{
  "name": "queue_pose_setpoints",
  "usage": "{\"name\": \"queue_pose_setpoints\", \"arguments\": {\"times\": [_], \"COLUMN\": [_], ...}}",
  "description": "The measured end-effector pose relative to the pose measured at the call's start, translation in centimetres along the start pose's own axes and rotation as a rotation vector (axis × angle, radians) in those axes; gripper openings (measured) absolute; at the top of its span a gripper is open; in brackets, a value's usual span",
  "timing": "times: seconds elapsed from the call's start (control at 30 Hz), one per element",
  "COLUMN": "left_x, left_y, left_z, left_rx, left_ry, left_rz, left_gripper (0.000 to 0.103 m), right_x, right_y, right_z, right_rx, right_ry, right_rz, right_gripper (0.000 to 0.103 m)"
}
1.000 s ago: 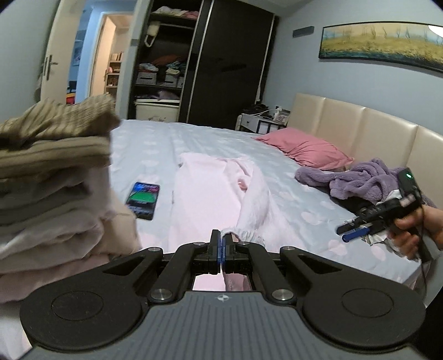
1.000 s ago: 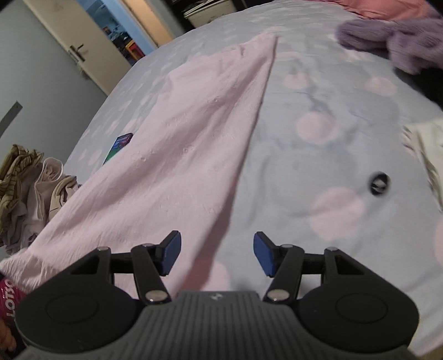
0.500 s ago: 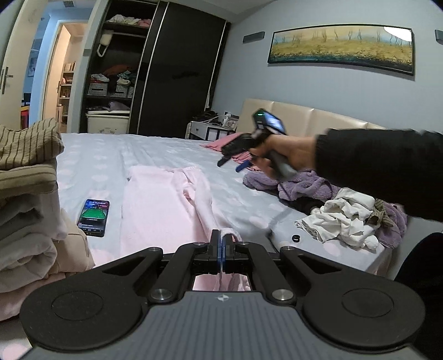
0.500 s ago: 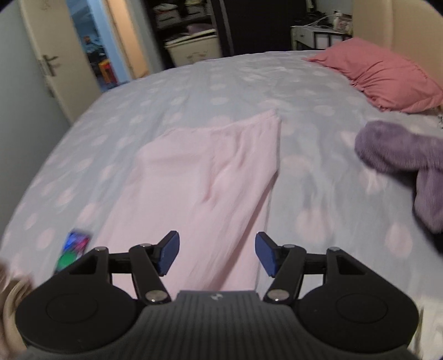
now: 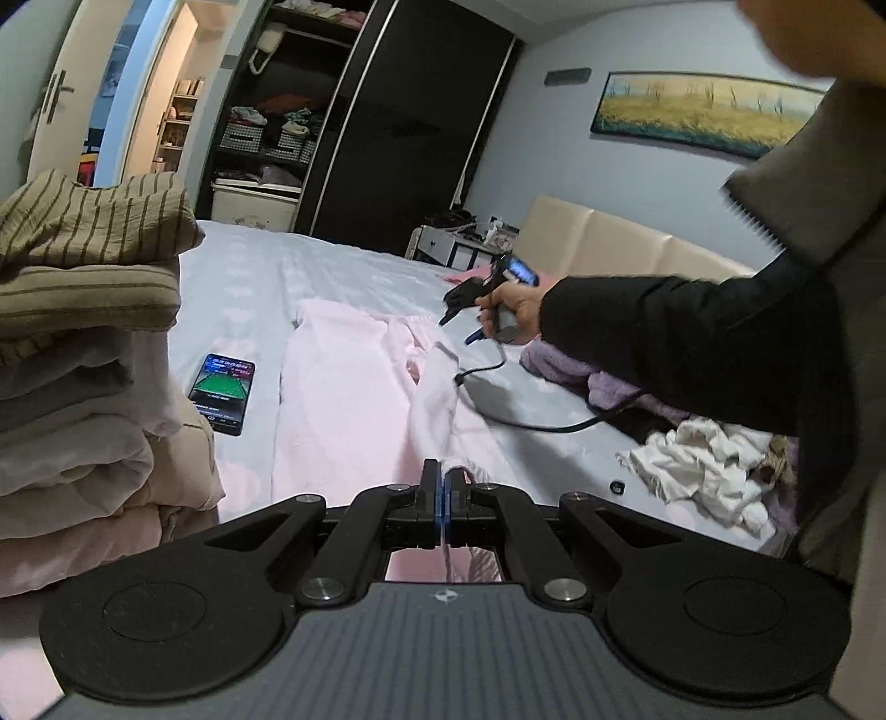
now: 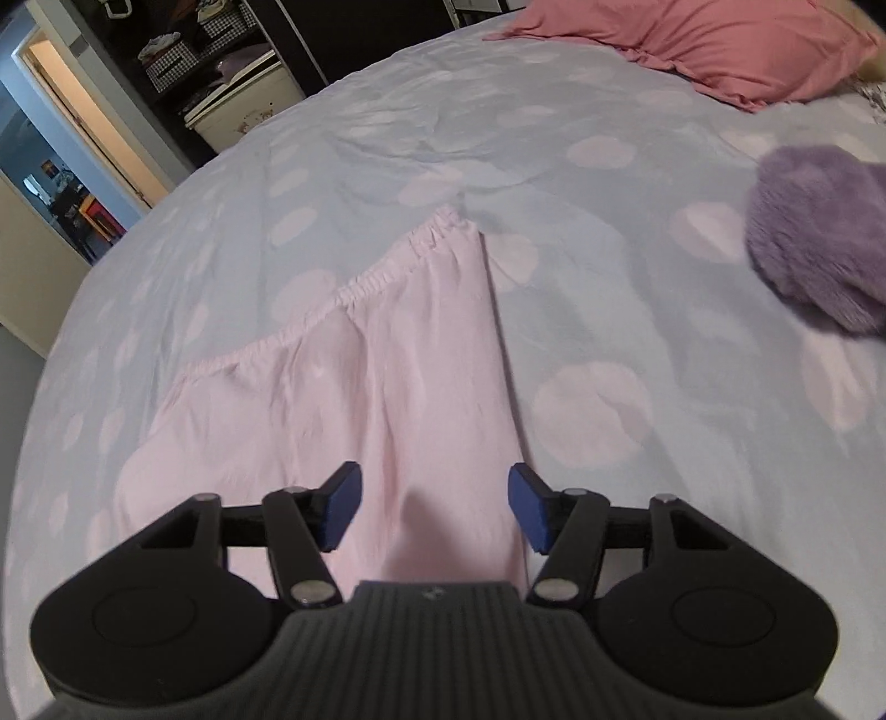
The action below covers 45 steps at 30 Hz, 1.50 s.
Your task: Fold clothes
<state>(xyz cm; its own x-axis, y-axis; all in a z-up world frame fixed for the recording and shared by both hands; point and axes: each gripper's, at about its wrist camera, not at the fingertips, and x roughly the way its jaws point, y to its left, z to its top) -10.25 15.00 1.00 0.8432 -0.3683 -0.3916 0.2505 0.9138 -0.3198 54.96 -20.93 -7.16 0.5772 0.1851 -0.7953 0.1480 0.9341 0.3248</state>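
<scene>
Pale pink trousers [image 5: 343, 399] lie lengthwise on the spotted grey-blue bed [image 5: 238, 288]. My left gripper [image 5: 443, 493] is shut on the near cuff of one pink leg. My right gripper [image 6: 434, 507] is open and empty, hovering just above the trousers near the elastic waistband [image 6: 382, 277]. It also shows in the left wrist view [image 5: 462, 329], held over the far end of the trousers, with a cable trailing over the cloth.
A tall stack of folded clothes [image 5: 77, 343] stands at the left, with a lit phone [image 5: 222, 386] beside it. A purple fleece [image 6: 819, 232], a white crumpled garment [image 5: 703, 465] and a pink pillow [image 6: 692, 44] lie to the right. A small black ring [image 5: 618, 487] lies on the sheet.
My right gripper has travelled from the near right side across to the far waistband end of the trousers, staying open. My left gripper has kept its hold on the cuff.
</scene>
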Motion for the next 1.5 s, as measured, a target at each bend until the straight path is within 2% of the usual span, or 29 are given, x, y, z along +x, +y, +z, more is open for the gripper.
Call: {"name": "queue_pose_setpoints", "arguments": {"times": [0.07,0.2,0.23,0.27,0.3,0.43,0.57,0.9,1.13,1.33,1.4,1.43,1.47,1.5], "left_x": [0.0,0.1,0.0,-0.1,-0.2,-1.4,-2.0,-2.1,-3.3,-4.2,-4.3,-4.3,-4.1,-3.8], "left_y": [0.1,0.3,0.4,0.5,0.6,1.1,1.5,2.1,1.9,1.9,2.0,2.1,2.2,2.4], "left_z": [0.2,0.0,0.0,-0.1,-0.1,-0.3,-0.4,-0.9,-1.1,-1.2,-1.3,-1.3,-1.4,-1.6], "left_rx": [-0.007,-0.018,-0.022,-0.026,-0.03,-0.064,-0.09,-0.13,-0.153,-0.166,-0.166,-0.166,-0.17,-0.175], "left_ry": [-0.017,-0.013,-0.012,-0.012,-0.011,-0.033,-0.039,-0.008,-0.021,-0.019,-0.02,-0.013,0.009,0.038], "left_rz": [-0.008,-0.003,0.002,0.008,0.014,0.017,0.02,0.009,0.014,0.034,0.042,0.049,0.063,0.082], "left_gripper": [0.0,0.0,0.0,0.0,0.0,0.0,0.0,0.0,0.0,0.0,0.0,0.0,0.0,0.0], "right_x": [1.3,3.3,3.6,3.7,3.8,3.4,2.7,-0.6,-3.0,-1.4,-0.6,-0.7,-1.1,-1.9], "right_y": [0.6,1.5,1.8,1.9,1.9,2.0,1.6,10.8,17.5,26.0,26.9,26.7,26.1,25.1], "right_z": [0.5,1.0,1.0,1.0,1.0,1.1,1.5,1.2,1.0,-4.0,-5.5,-6.0,-6.5,-6.8], "right_rx": [-0.017,-0.066,-0.082,-0.098,-0.115,-0.167,-0.164,-0.276,-0.358,-0.472,-0.477,-0.469,-0.456,-0.444], "right_ry": [-0.002,0.006,0.008,0.01,0.012,0.002,-0.009,-0.056,-0.09,-0.016,-0.001,-0.005,-0.013,-0.013], "right_rz": [-0.031,-0.089,-0.103,-0.121,-0.142,-0.212,-0.197,-0.024,0.099,0.206,0.181,0.181,0.188,0.198], "right_gripper": [0.051,0.045,0.034,0.018,0.013,0.007,0.001,0.0,0.0,0.001,0.013,0.035,0.045,0.044]}}
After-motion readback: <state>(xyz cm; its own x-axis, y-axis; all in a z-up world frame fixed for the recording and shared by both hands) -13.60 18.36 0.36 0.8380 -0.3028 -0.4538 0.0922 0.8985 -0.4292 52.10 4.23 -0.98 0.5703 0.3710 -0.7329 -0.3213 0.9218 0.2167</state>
